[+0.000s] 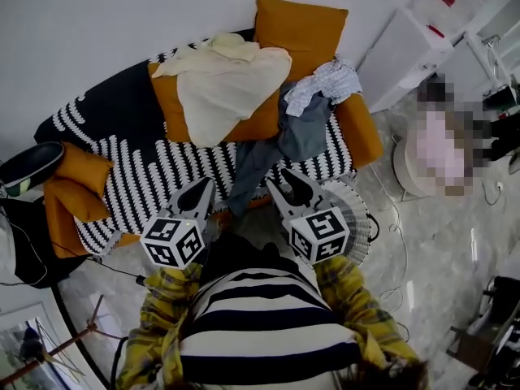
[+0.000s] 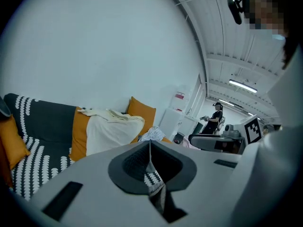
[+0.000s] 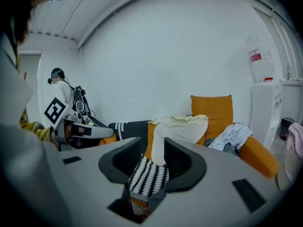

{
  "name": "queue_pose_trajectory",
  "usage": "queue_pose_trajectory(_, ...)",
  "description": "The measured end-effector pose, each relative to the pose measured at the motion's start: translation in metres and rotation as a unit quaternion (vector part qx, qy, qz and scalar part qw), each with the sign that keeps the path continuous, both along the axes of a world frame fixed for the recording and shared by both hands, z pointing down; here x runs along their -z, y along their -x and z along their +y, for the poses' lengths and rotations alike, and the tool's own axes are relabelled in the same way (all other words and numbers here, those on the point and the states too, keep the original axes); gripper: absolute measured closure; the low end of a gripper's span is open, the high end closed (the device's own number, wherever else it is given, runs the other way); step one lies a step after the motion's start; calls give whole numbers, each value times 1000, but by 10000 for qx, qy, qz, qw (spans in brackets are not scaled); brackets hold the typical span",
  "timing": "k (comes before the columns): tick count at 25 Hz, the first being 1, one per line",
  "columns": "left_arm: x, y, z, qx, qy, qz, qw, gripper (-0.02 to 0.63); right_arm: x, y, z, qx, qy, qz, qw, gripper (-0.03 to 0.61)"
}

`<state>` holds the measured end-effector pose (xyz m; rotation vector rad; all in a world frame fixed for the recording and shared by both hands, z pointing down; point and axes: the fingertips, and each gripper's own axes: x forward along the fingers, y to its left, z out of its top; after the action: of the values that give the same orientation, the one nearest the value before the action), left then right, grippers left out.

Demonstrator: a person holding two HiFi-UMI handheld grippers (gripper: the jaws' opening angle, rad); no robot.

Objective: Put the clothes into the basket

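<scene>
Left tongs (image 1: pixel 200 195) are pinched shut, empty; right tongs (image 1: pixel 288 188) are a little open, empty; white basket (image 1: pixel 356 210) sits beside them on the floor; farther off, grey trousers (image 1: pixel 276 146), cream top (image 1: pixel 223 84) and checked shirt (image 1: pixel 325 80) lie on the sofa (image 1: pixel 146 169).

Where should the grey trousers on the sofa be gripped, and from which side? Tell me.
Take the grey trousers by the leg that trails down over the sofa's front edge, coming from the front, the side the person stands on. That leg hangs free and narrow; the upper part lies bunched against the checked shirt. The right gripper, jaws apart, is nearer.
</scene>
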<state>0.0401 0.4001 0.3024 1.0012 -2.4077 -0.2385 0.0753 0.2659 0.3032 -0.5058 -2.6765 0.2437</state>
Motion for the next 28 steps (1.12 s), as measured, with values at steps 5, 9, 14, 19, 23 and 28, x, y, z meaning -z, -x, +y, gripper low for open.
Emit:
queue_pose_trajectory(5, -1, 63, 23, -46, -18, 93, 9999, 591, -1, 64, 24, -6, -46, 100, 9999, 439)
queue_pose_trajectory(9, -10, 111, 46, -115, -6, 221, 9997, 591, -10, 116, 39, -96, -71, 212, 9997, 435)
queue_pose_trajectory(14, -21, 164, 65, -97, 12, 356, 9993, 591, -16, 178, 50, -121, -175, 238, 9995, 431)
queue_pose_trajectory(19, -35, 198, 60, 38, -39, 496, 9988, 591, -32, 228, 52, 190, -406, 372, 9983, 425)
queue_pose_trajectory(23, -39, 226, 54, 305, 55, 513, 9982, 591, -42, 271, 49, 503, -433, 426, 9969, 417)
queue_pose_trajectory(28, -51, 247, 49, 677, 123, 635, 9956, 591, -59, 313, 40, 857, -540, 487, 9937, 414)
